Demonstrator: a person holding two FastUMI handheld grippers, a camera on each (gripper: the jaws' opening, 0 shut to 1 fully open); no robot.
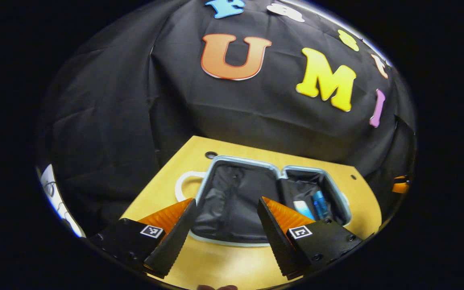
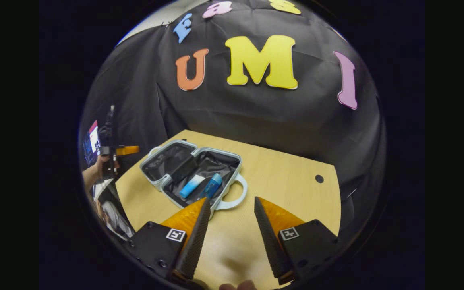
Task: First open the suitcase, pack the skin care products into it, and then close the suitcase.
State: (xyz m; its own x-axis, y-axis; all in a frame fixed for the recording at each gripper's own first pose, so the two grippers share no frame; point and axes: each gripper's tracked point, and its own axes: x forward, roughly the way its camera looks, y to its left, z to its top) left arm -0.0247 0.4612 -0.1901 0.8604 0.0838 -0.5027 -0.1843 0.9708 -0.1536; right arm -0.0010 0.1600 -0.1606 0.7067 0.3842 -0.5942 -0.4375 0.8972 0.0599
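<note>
On the table (image 2: 280, 181) we see the case (image 2: 163, 183) open, two tubes (image 2: 192, 186) inside; our left gripper (image 1: 226, 237) and right gripper (image 2: 228, 237) gape, holding nothing.

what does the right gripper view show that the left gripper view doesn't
Right gripper view alone: the other hand-held gripper at far left, held up by a person's hand beside a lit screen, plus the pale suitcase's looped handle nearest the camera.

Left gripper view alone: the opposite white looped handle beside the empty half of the case.

Both share: the pale blue hard-shell suitcase lying open on the yellow wooden table, with the white-and-blue tube and blue bottle in one black-lined half, and each camera's own open hand-held gripper.
</note>
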